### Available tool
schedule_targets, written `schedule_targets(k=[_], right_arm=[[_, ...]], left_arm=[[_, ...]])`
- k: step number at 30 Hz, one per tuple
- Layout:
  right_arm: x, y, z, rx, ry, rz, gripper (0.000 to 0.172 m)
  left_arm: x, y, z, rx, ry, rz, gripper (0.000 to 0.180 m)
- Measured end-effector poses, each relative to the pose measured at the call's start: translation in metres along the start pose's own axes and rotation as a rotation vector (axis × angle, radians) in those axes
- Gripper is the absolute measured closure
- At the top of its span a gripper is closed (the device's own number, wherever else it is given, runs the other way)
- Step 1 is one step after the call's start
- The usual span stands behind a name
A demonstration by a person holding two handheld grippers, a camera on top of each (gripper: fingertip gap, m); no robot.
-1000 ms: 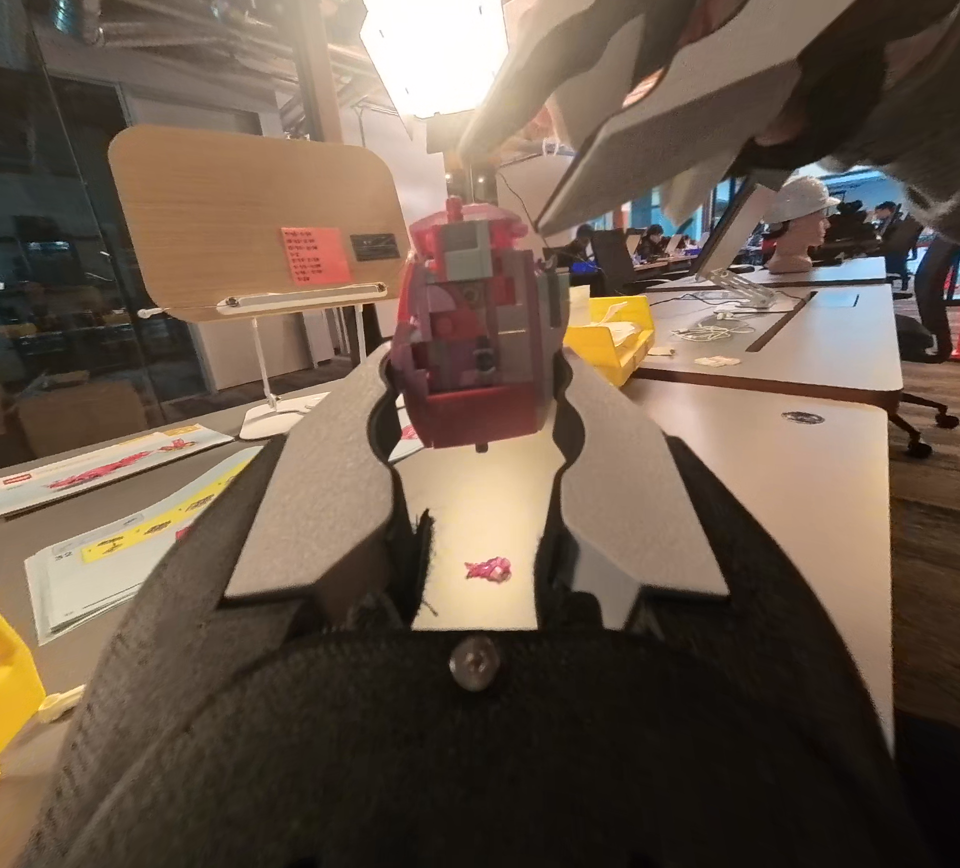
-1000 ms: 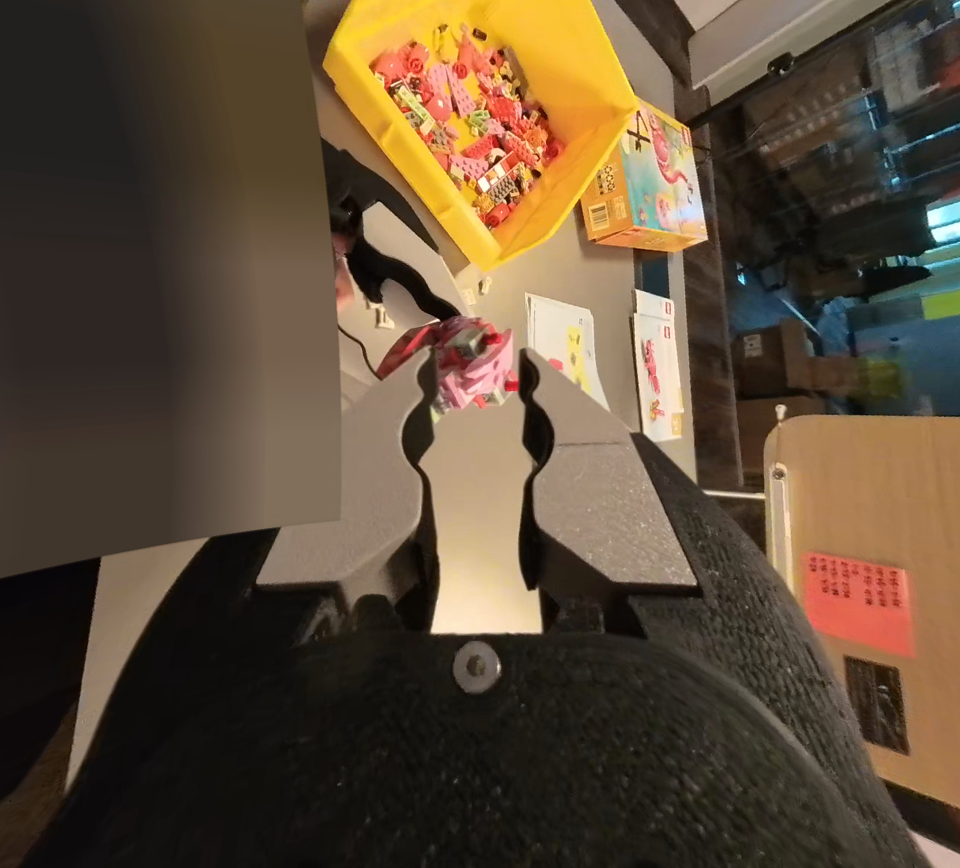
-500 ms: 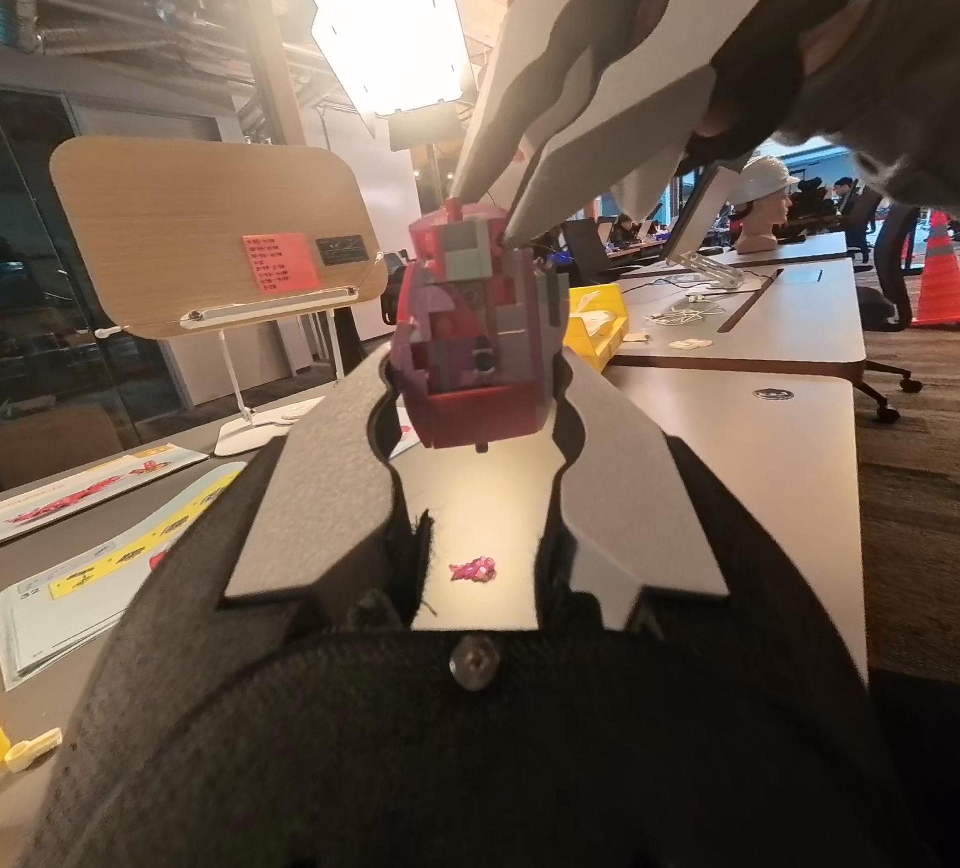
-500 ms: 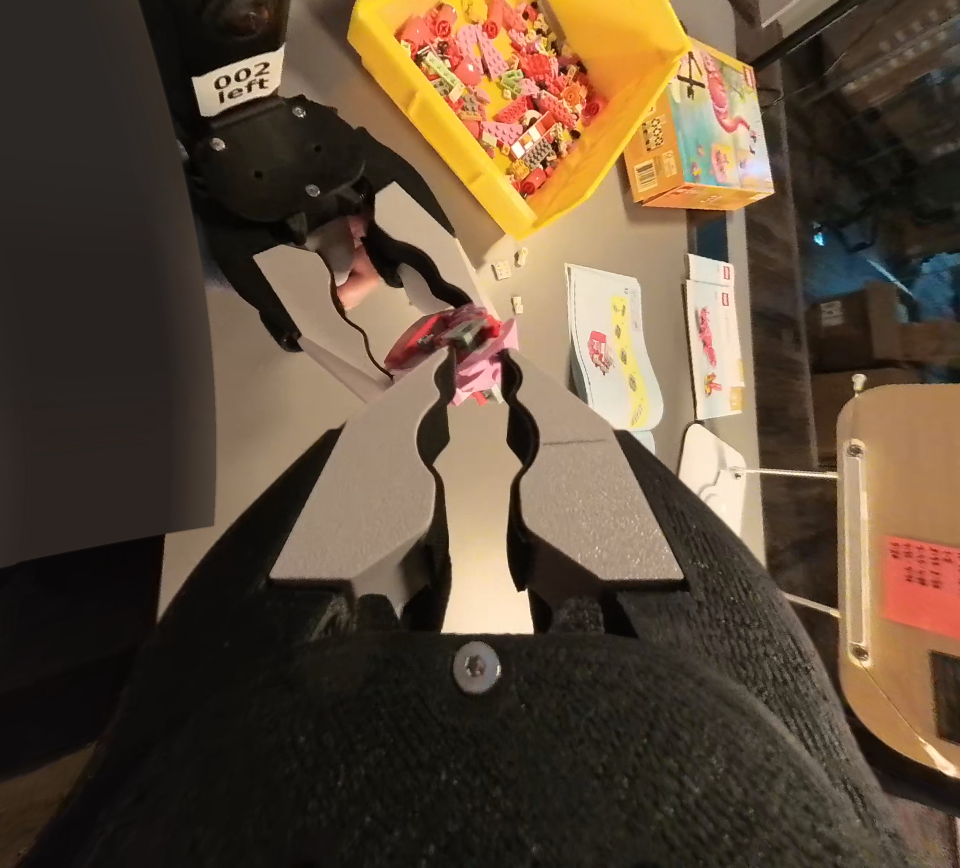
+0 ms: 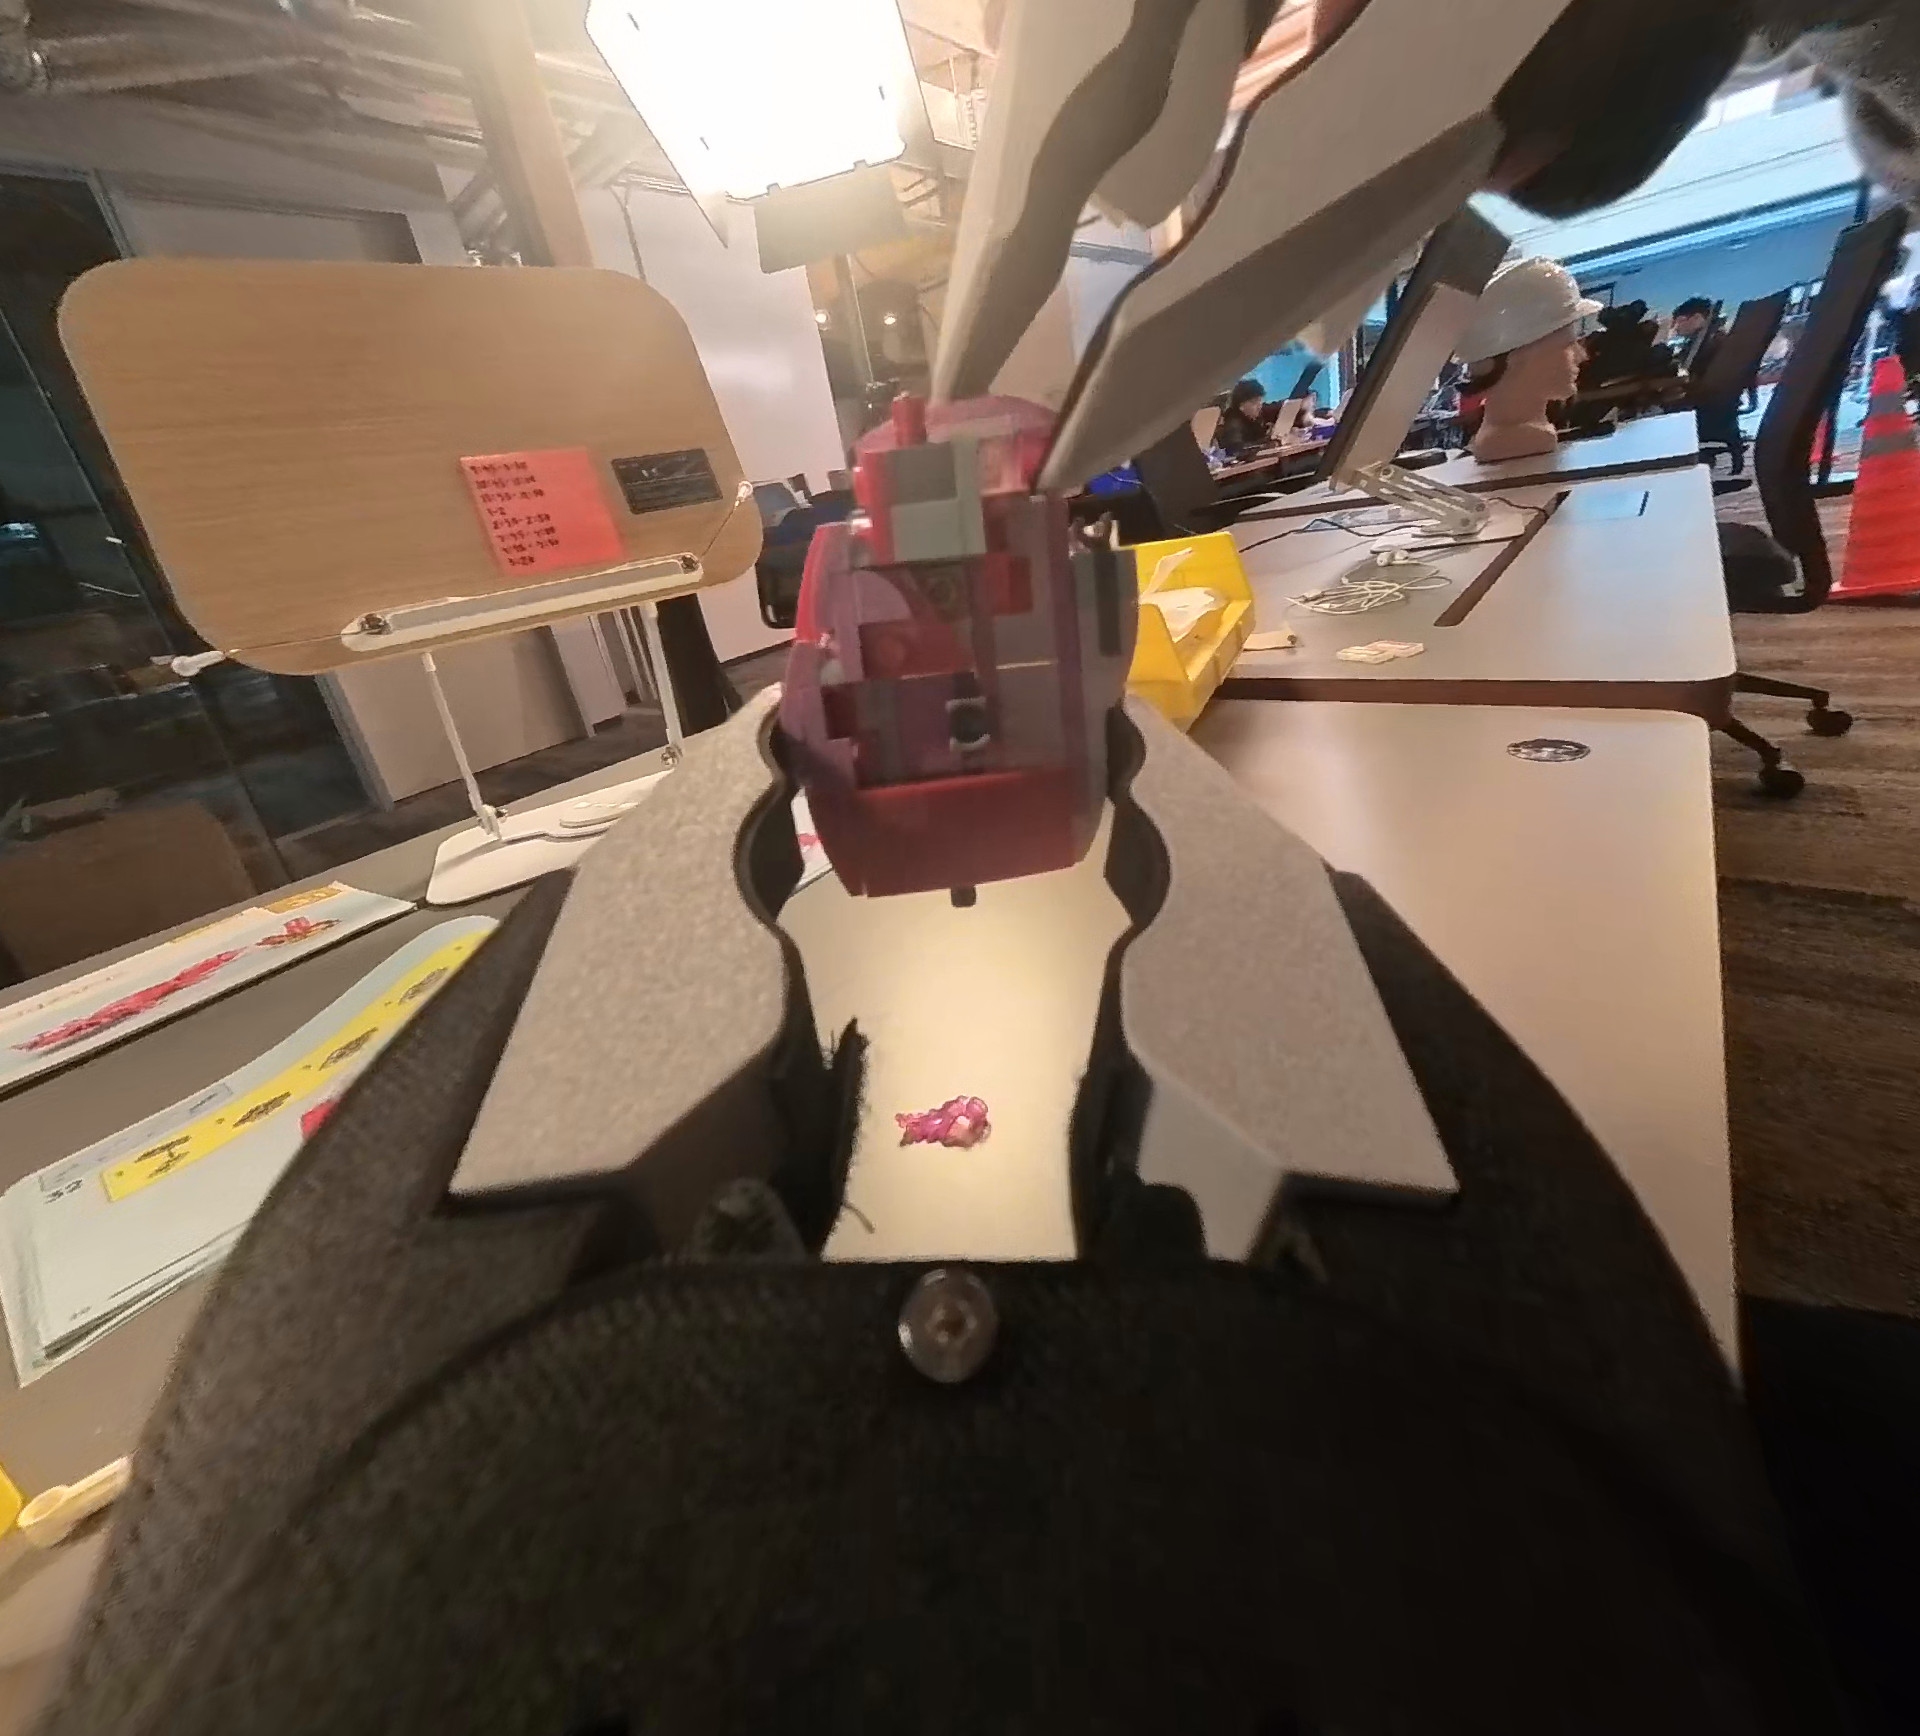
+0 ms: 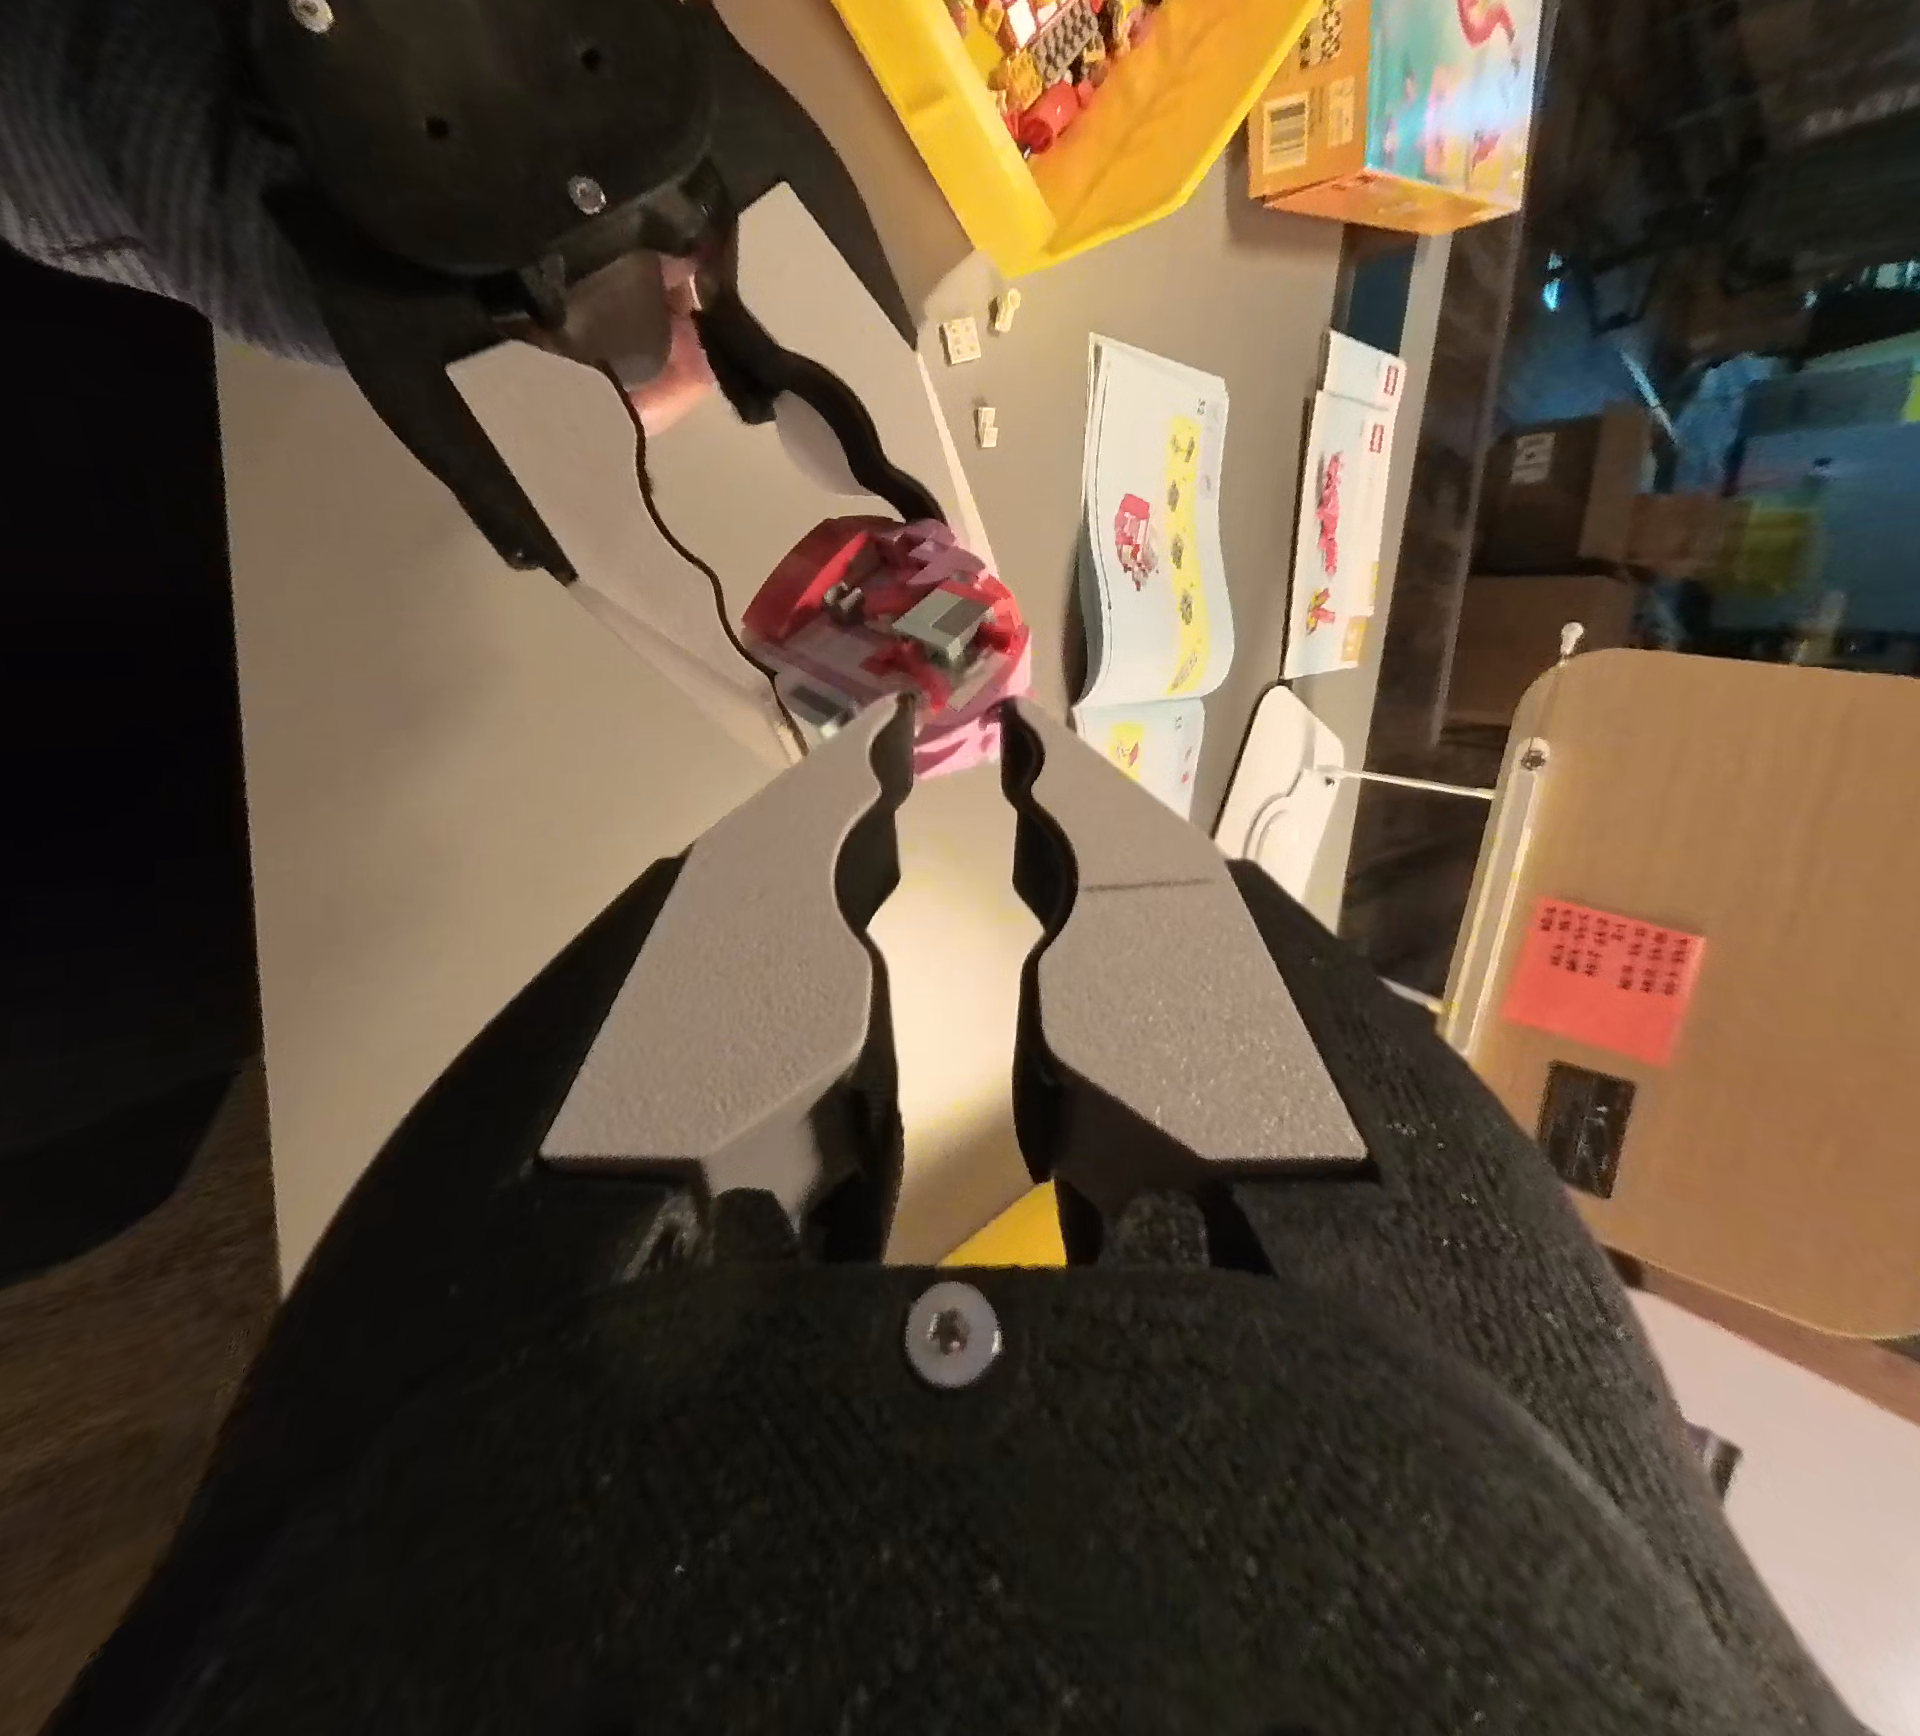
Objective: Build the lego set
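Left wrist view: left gripper (image 5: 951, 756) has its fingers wide, pressed on both sides of a pink-and-red brick model (image 5: 940, 699), held up off the worktop (image 5: 1434, 855). Right gripper (image 6: 951, 720) came in from above over the last sec & narrowed its fingers; they now pinch a pink bit at the model's top. Yellow bin (image 6: 1122, 3) of loose bricks, booklets (image 6: 1153, 523) lie nearby.

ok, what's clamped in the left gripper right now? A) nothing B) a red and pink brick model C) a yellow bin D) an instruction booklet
B: the left gripper has both fingers pressed on the sides of the red and pink brick model, held above the table.
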State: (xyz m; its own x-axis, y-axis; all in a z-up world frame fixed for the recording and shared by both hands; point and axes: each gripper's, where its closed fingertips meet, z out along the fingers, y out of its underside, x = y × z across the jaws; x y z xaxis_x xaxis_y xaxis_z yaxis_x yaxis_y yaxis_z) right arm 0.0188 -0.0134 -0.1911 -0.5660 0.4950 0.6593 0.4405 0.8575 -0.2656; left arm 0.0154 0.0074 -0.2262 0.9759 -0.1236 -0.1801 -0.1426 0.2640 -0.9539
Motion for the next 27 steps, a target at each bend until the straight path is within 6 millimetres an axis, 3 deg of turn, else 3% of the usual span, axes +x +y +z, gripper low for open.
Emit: schedule_targets(k=[8,16,20,27], right_arm=[[-0.002,-0.004,-0.002,0.039,-0.056,0.04,0.156],[-0.012,-0.014,-0.019,0.186,-0.24,0.14,0.137],[-0.019,-0.023,-0.03,0.329,-0.41,0.214,0.126],[-0.028,-0.018,-0.028,0.317,-0.539,0.264,0.127]], left_arm=[[0.011,-0.003,0.0,0.02,0.077,-0.024,0.124],[0.029,-0.018,-0.006,0.105,0.238,-0.127,0.123],[0.042,-0.028,-0.012,0.16,0.349,-0.182,0.124],[0.048,-0.033,-0.016,0.186,0.41,-0.213,0.123]])
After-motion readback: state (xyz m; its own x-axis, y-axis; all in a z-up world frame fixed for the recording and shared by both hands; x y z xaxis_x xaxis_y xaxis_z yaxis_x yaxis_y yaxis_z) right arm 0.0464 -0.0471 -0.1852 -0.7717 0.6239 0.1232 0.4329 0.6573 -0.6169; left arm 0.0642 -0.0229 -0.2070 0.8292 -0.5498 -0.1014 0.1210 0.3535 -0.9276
